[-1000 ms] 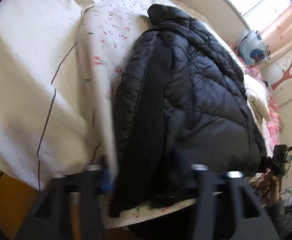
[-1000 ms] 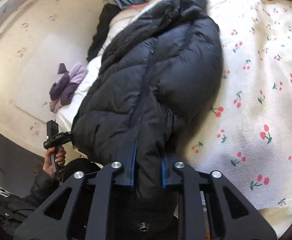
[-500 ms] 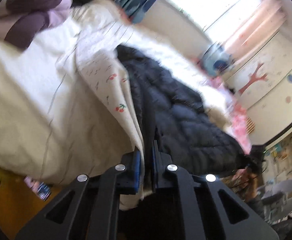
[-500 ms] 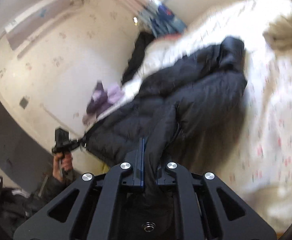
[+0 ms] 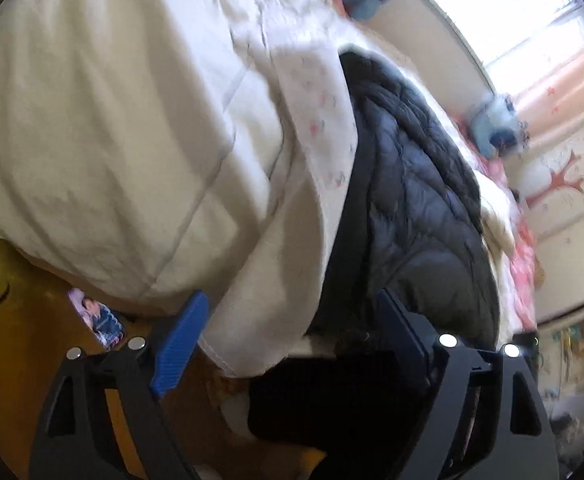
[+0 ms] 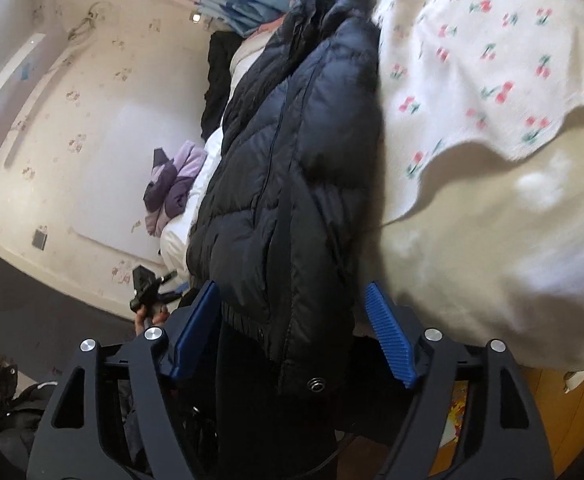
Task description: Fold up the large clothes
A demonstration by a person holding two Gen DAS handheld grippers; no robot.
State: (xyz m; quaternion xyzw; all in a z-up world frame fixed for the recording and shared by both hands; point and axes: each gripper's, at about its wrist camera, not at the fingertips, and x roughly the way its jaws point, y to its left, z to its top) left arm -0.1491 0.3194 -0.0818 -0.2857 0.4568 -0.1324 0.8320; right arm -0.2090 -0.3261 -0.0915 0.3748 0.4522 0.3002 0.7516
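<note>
The black puffer jacket (image 6: 292, 168) lies lengthwise on the bed (image 6: 491, 240), its hem hanging over the near edge and its collar far ahead of your jaws. It is doubled along its length, so it rests as a narrow strip ready for a crosswise fold. Your right gripper (image 6: 292, 336) has its jaws spreading open; the hem sits between the blue pads (image 6: 389, 340) without being pressed. Your left gripper (image 5: 288, 332) is opening likewise: the cream quilt (image 5: 112, 140) edge and the jacket's dark side lie between its jaws, and neither pad bears on them. Half a second earlier both sets of jaws were pinched on cloth and the jacket's edge was lifted; now it is released and lies flat. A purple garment (image 6: 172, 180) waits beyond the jacket, left of the right jaws.
</note>
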